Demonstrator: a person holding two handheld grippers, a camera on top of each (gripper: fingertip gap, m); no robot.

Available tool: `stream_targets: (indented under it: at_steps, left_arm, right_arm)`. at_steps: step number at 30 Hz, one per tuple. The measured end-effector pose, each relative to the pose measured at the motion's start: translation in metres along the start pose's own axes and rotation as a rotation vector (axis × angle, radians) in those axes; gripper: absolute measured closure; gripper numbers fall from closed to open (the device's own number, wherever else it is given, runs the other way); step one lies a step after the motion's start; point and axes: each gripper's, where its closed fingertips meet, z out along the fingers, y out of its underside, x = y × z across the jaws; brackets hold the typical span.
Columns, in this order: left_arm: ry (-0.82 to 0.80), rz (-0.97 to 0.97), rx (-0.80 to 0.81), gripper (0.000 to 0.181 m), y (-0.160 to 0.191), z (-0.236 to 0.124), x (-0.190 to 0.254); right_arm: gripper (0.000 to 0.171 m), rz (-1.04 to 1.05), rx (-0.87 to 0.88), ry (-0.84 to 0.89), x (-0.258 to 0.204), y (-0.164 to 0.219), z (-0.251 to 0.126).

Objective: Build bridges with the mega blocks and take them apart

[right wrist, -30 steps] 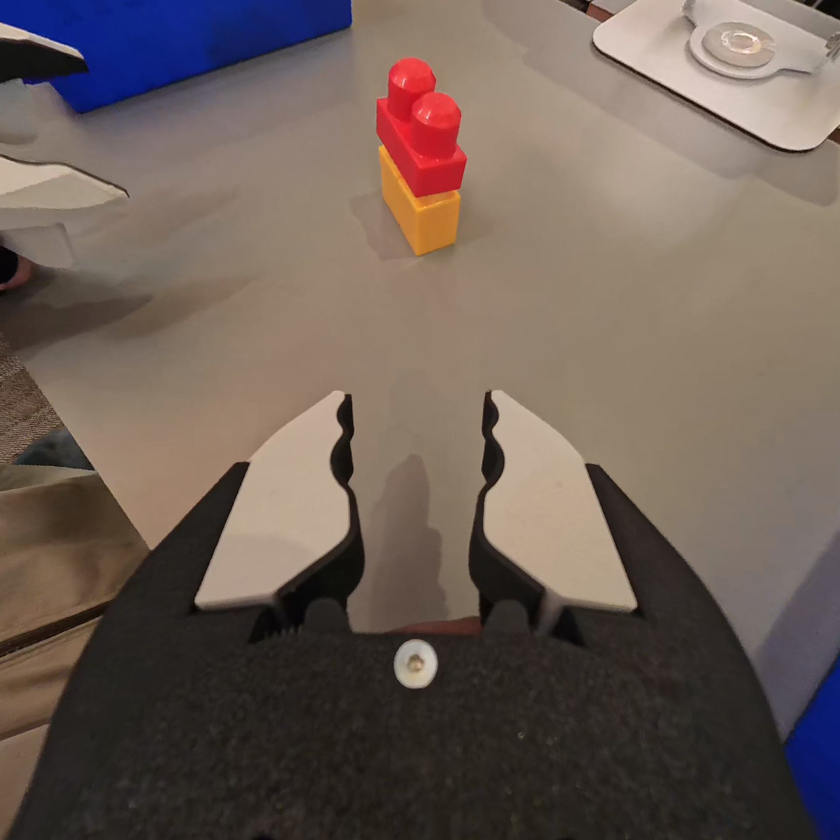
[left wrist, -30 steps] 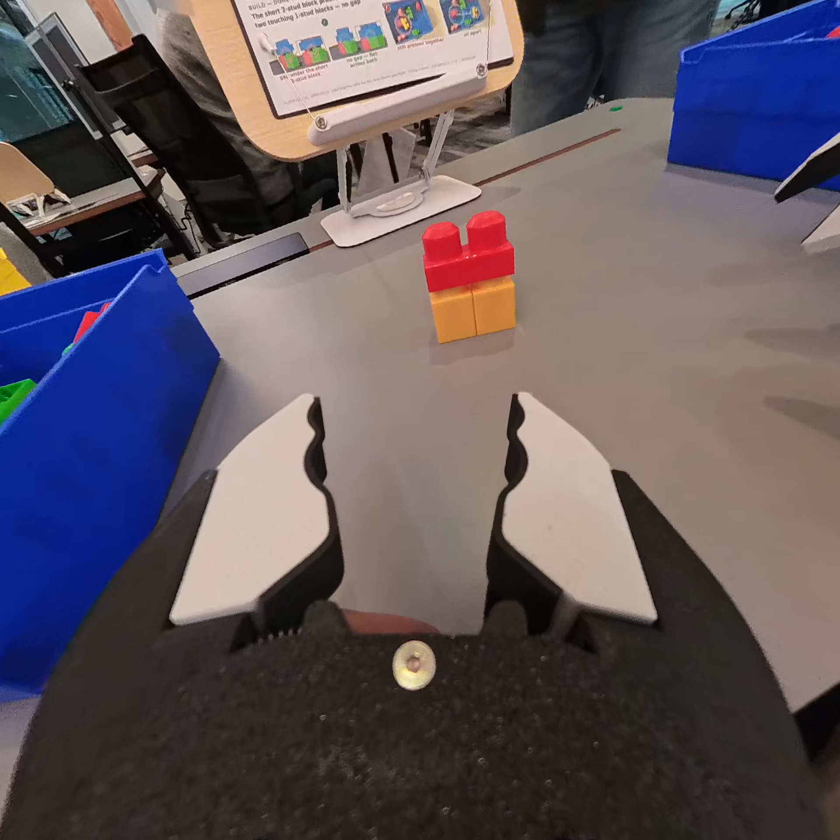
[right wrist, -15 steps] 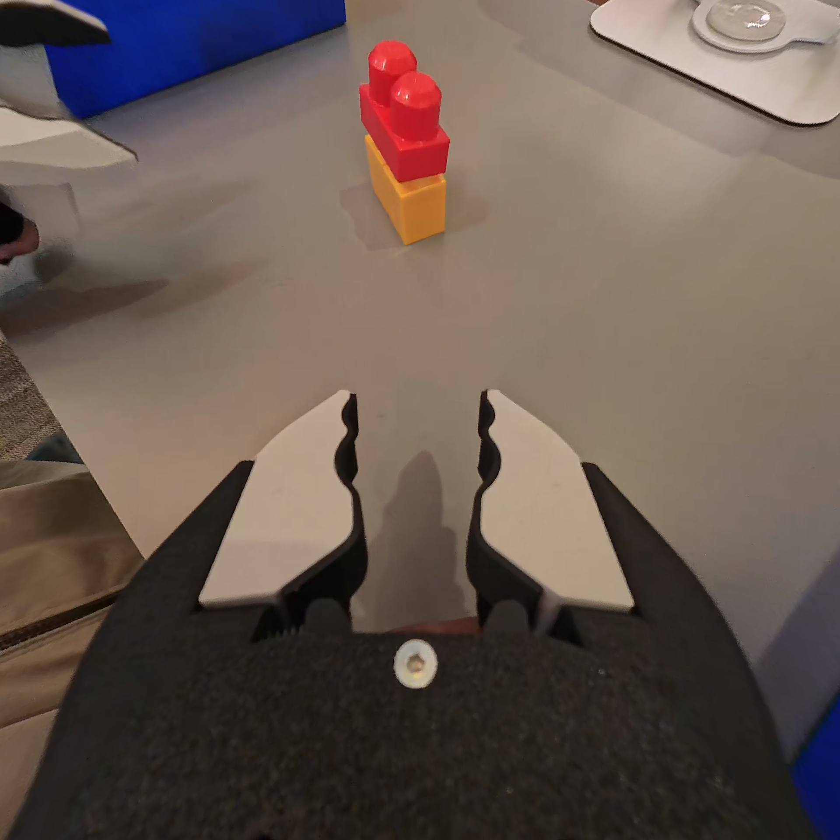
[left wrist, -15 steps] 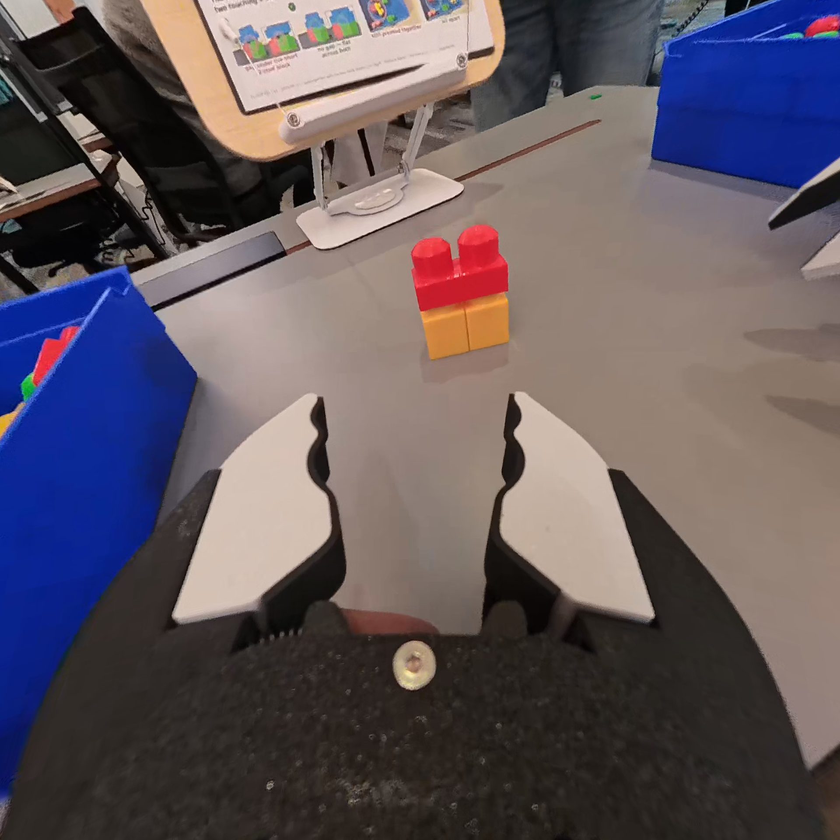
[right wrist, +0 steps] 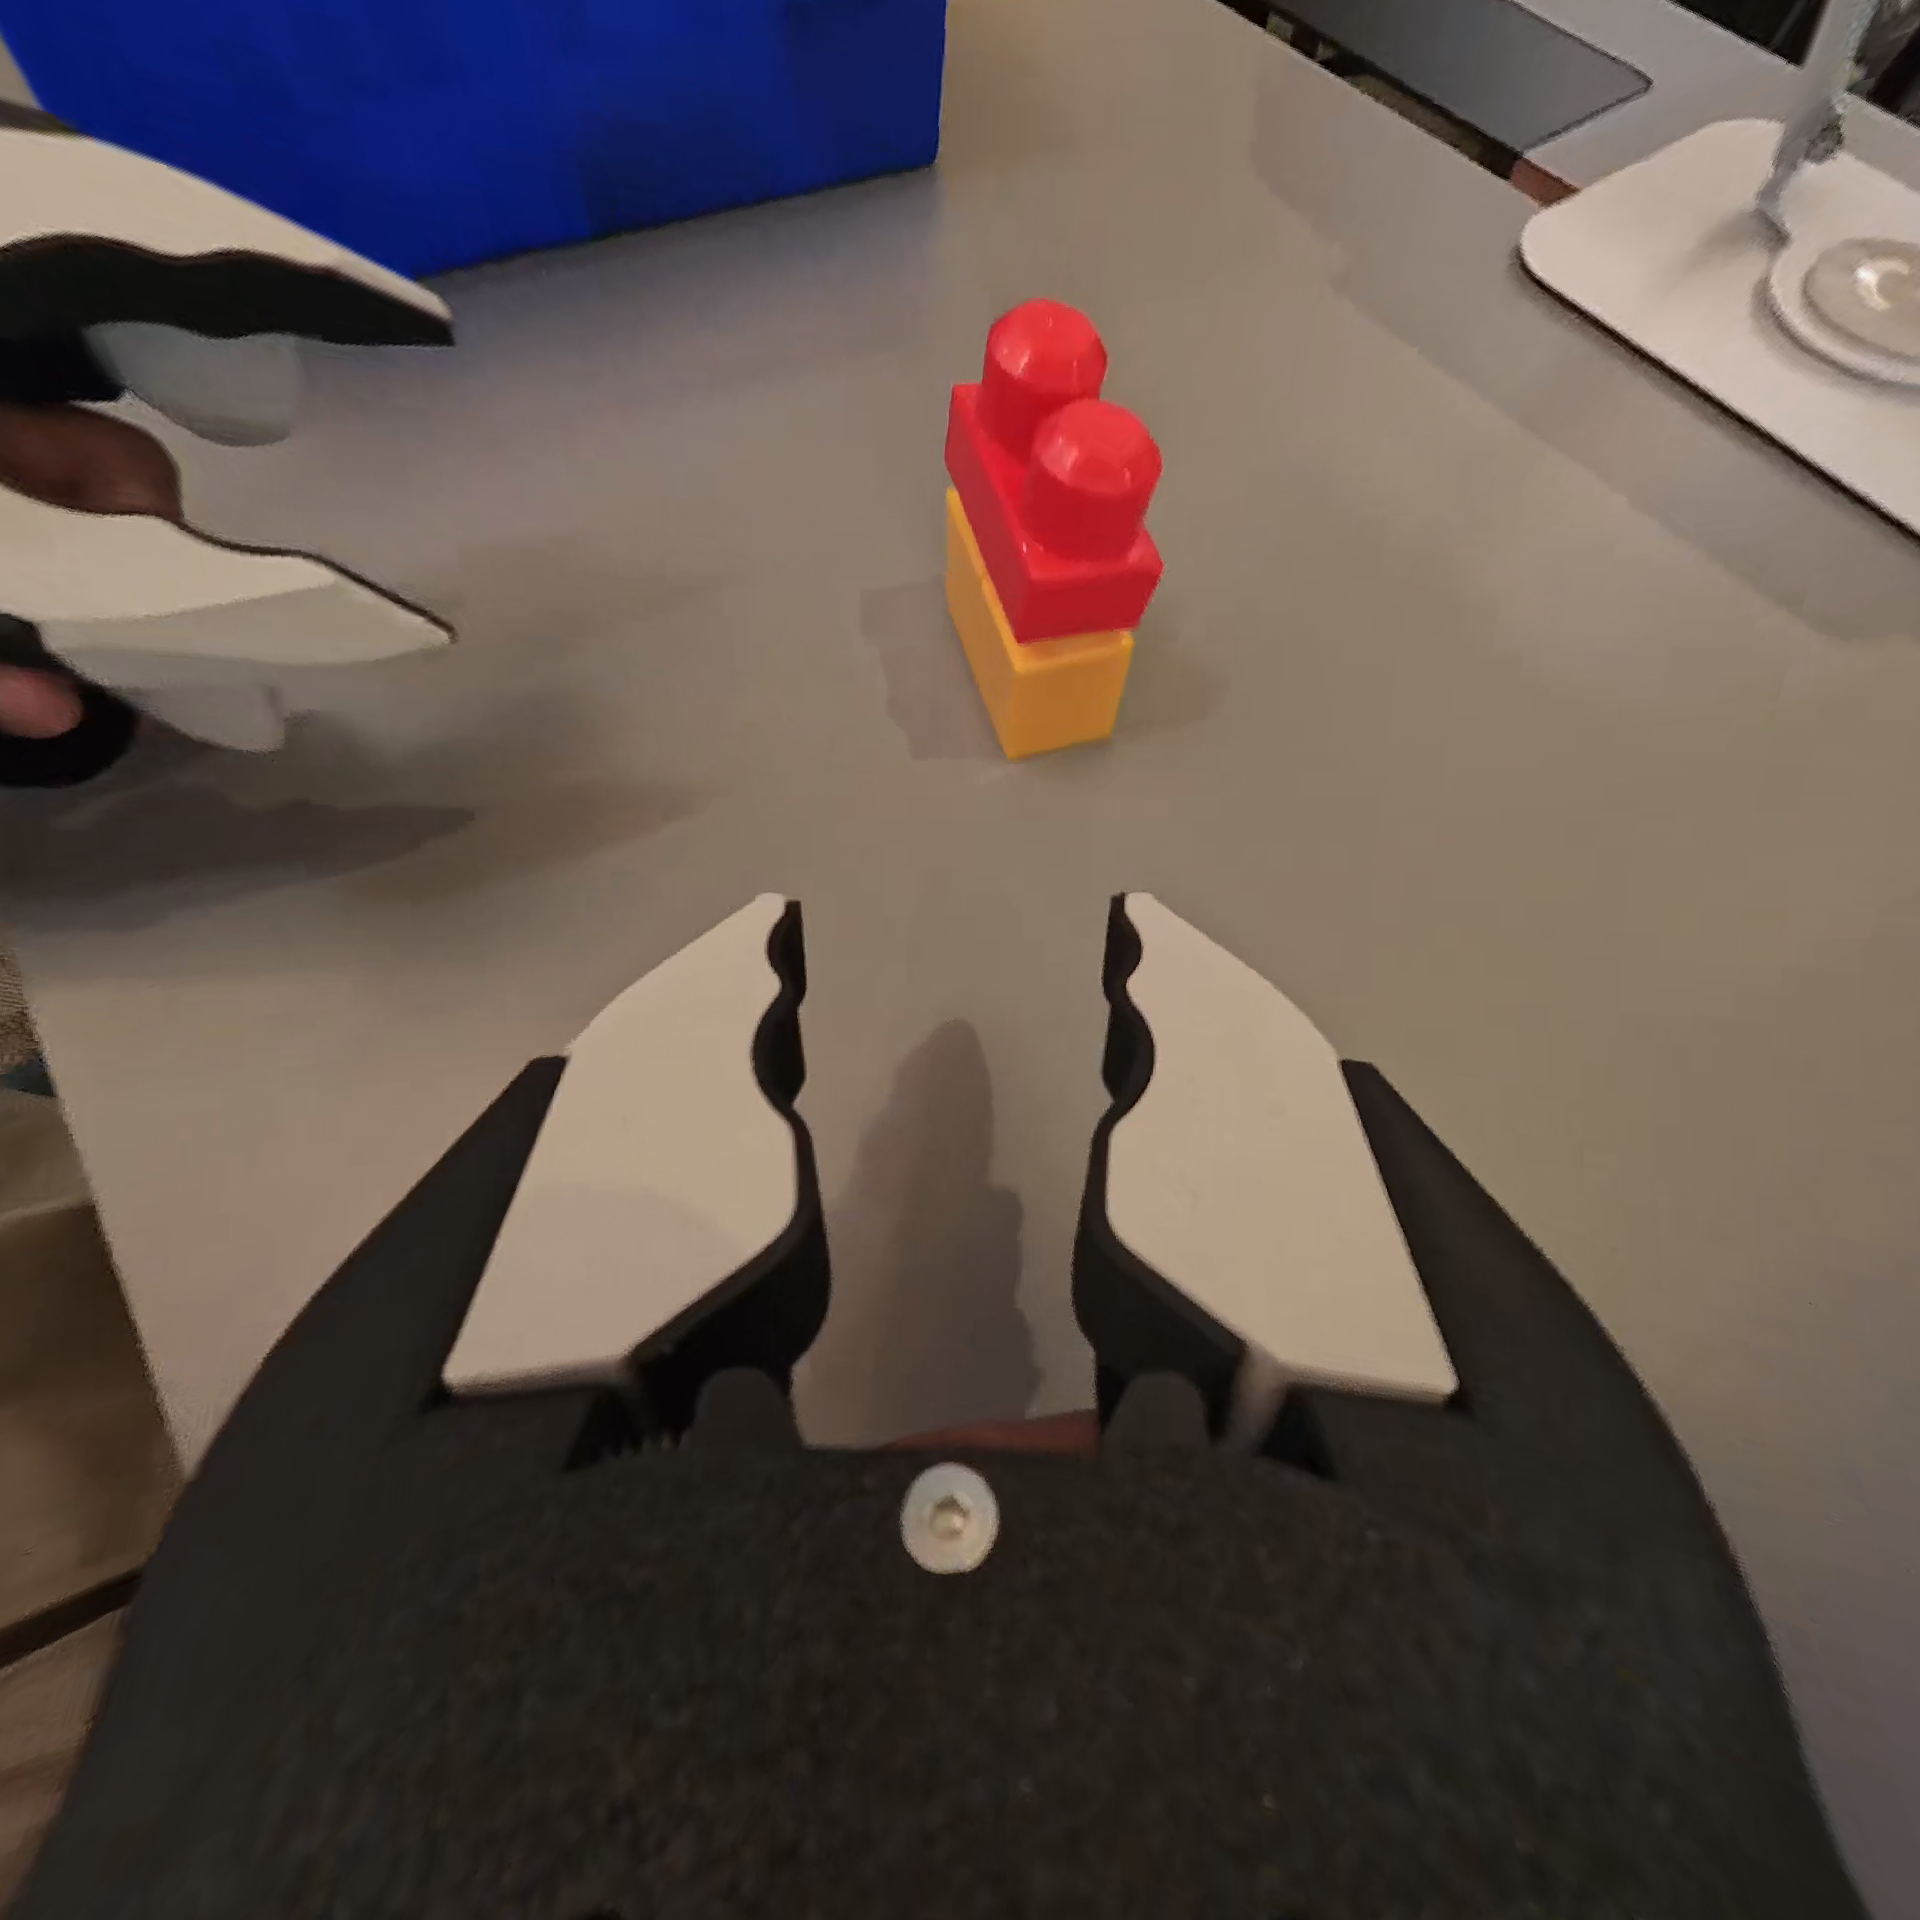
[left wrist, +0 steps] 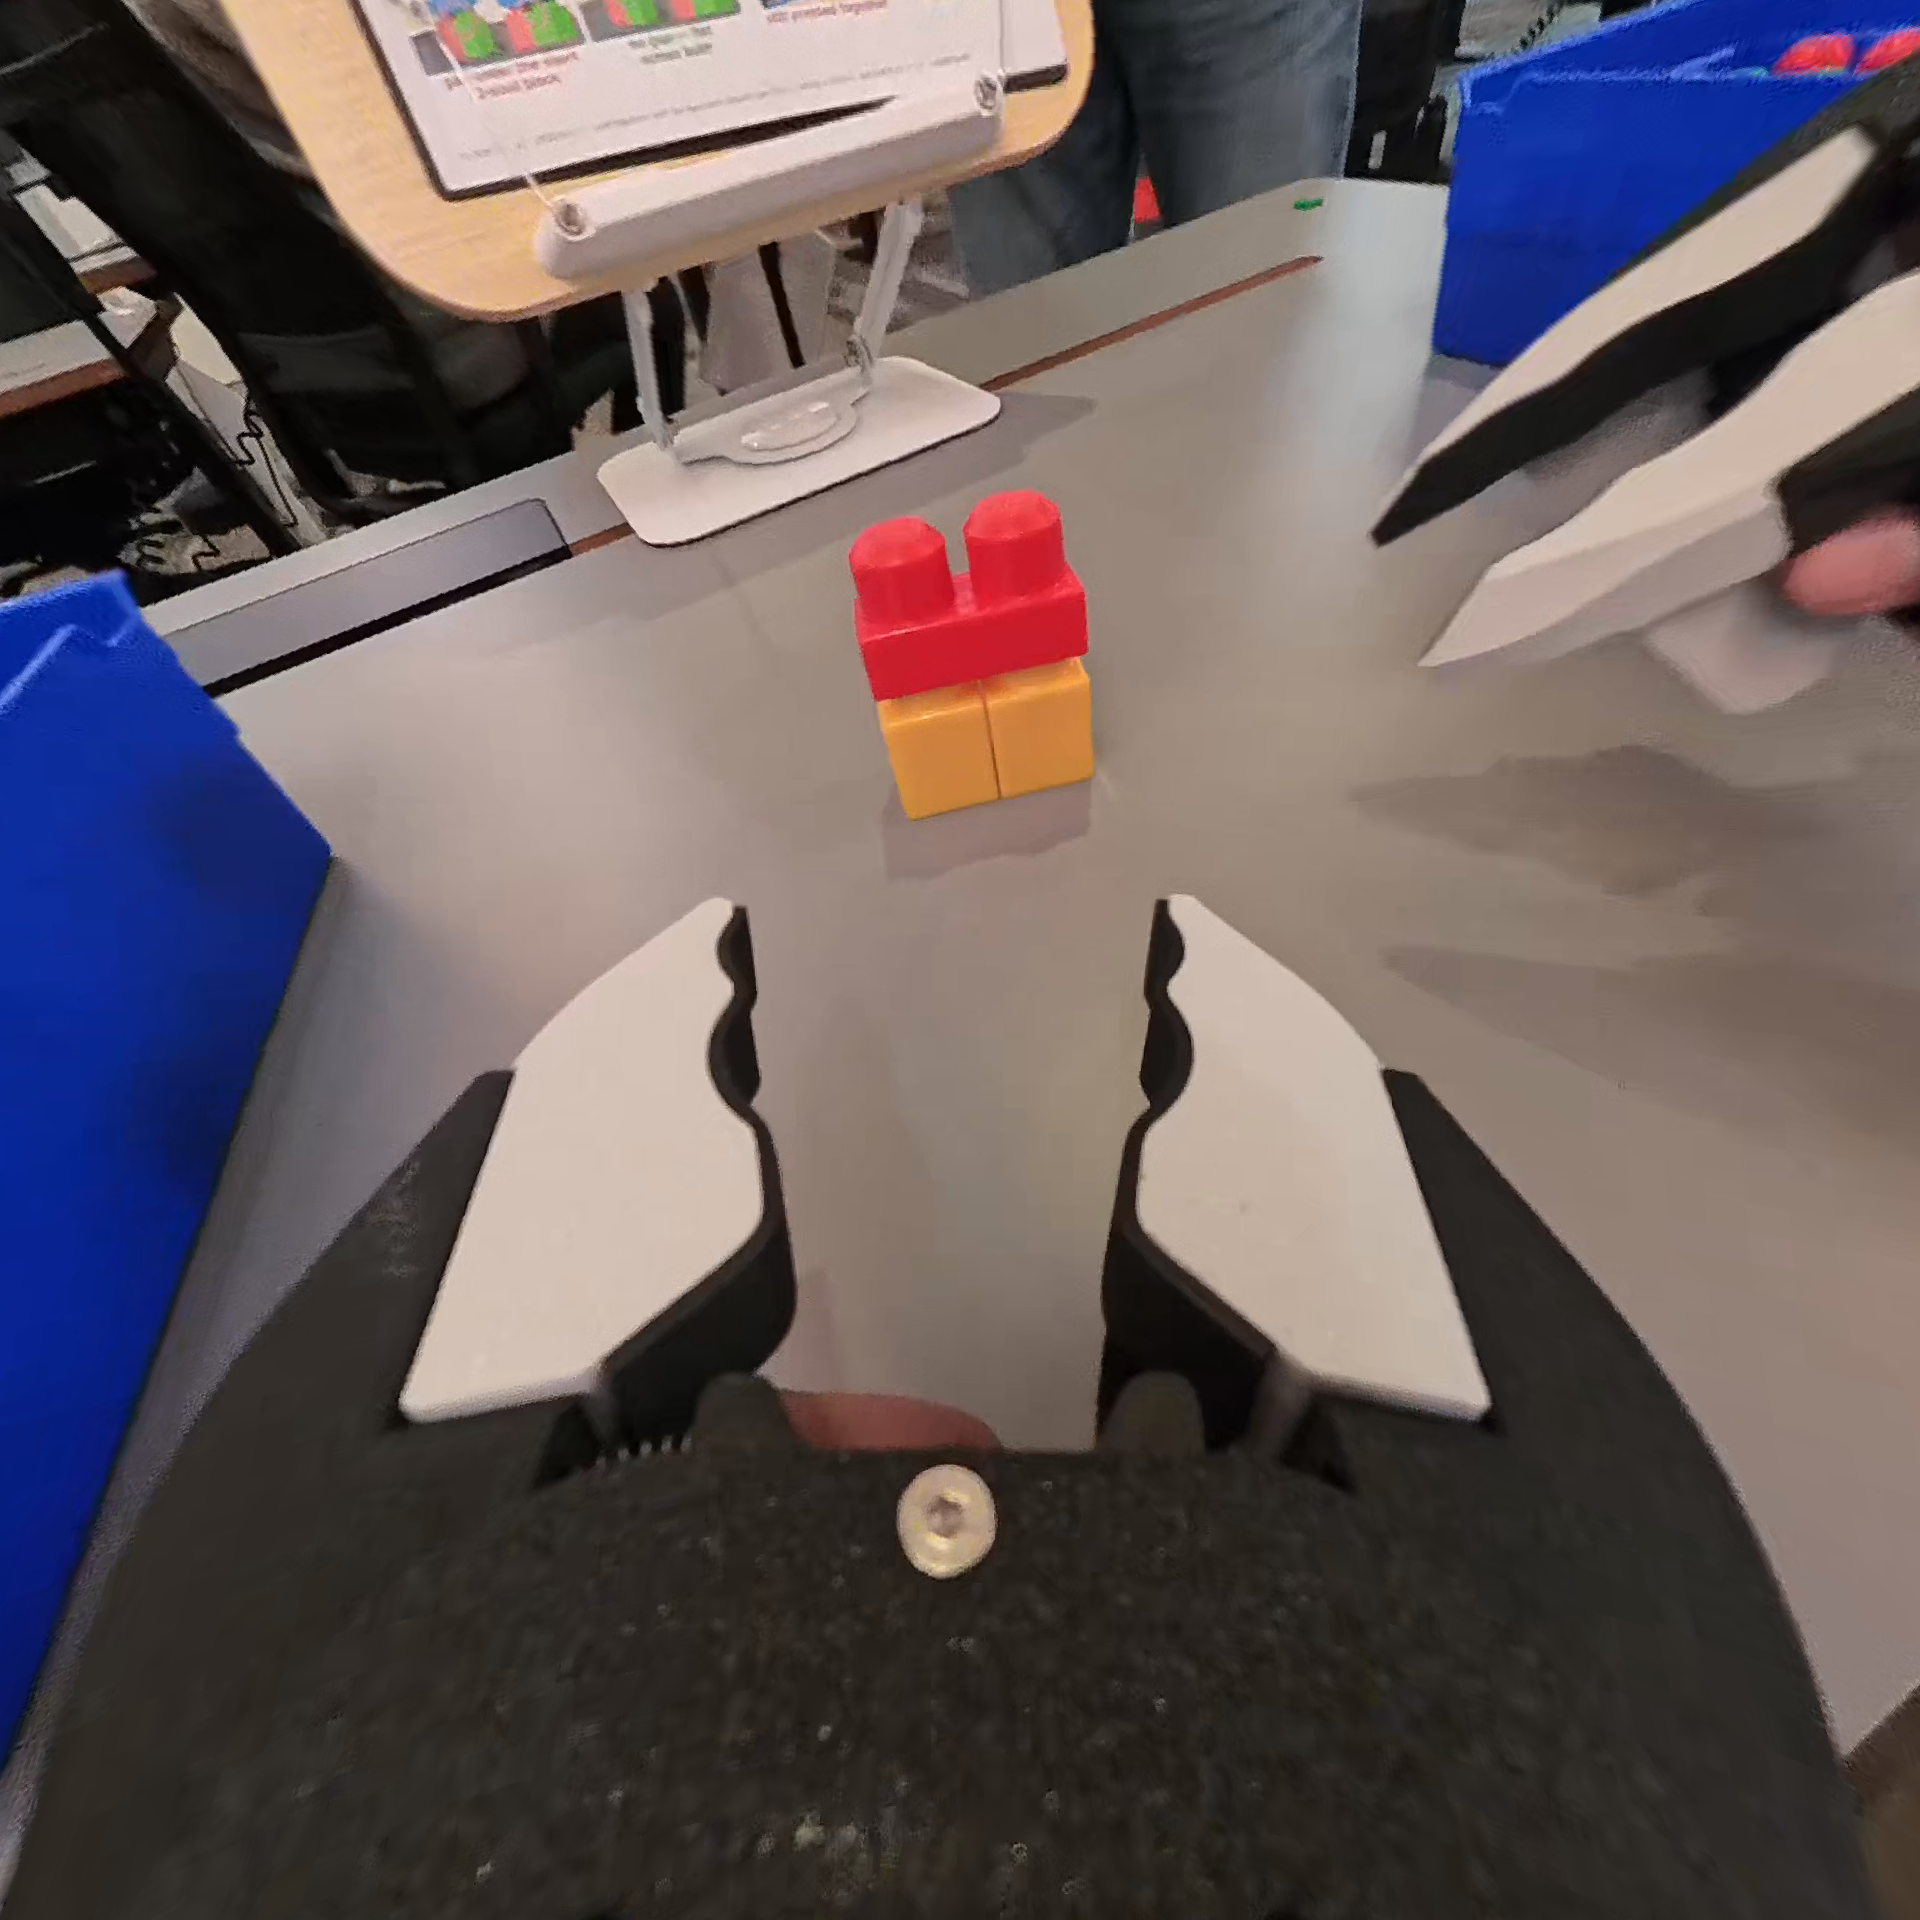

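Both tools have closed in on the red block (left wrist: pixel 971 613) since a second ago — it sits across two yellow blocks (left wrist: pixel 987 740) on the grey table (left wrist: pixel 1351 1039), now larger in each view. Left tool (left wrist: pixel 948 914) gapes wide and empty, right tool (right wrist: pixel 951 909) narrower, also empty. Only the left wrist view shows red pieces in the far blue bin (left wrist: pixel 1621 156) and the instruction stand (left wrist: pixel 727 125) — the near blue bin (left wrist: pixel 135 935) hides its contents.
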Motion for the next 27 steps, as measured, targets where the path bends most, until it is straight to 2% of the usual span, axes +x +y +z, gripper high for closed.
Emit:
stream_targets:
  at_steps: [5,11,18,22,27]
  left_arm:
    - [-0.011,-0.011,0.039,0.111,0.0,-0.01,-0.008]
    - [-0.012,-0.003,0.041,0.111,0.001,-0.014,-0.009]
    - [-0.005,-0.002,0.035,0.111,0.002,-0.013,-0.008]
    - [-0.005,0.002,0.032,0.111,0.002,-0.013,-0.007]
    - [-0.007,0.011,0.033,0.111,0.002,-0.013,-0.006]
  right_arm:
    - [0.11,-0.163,-0.054,0.06,0.02,-0.017,0.046]
    - [0.109,-0.135,-0.056,-0.024,0.022,-0.033,0.085]
    - [0.115,-0.18,-0.158,0.027,0.029,-0.036,0.096]
    - [0.129,-0.194,-0.189,0.015,0.027,-0.035,0.096]
    - [0.131,-0.175,-0.195,0.008,0.027,-0.035,0.097]
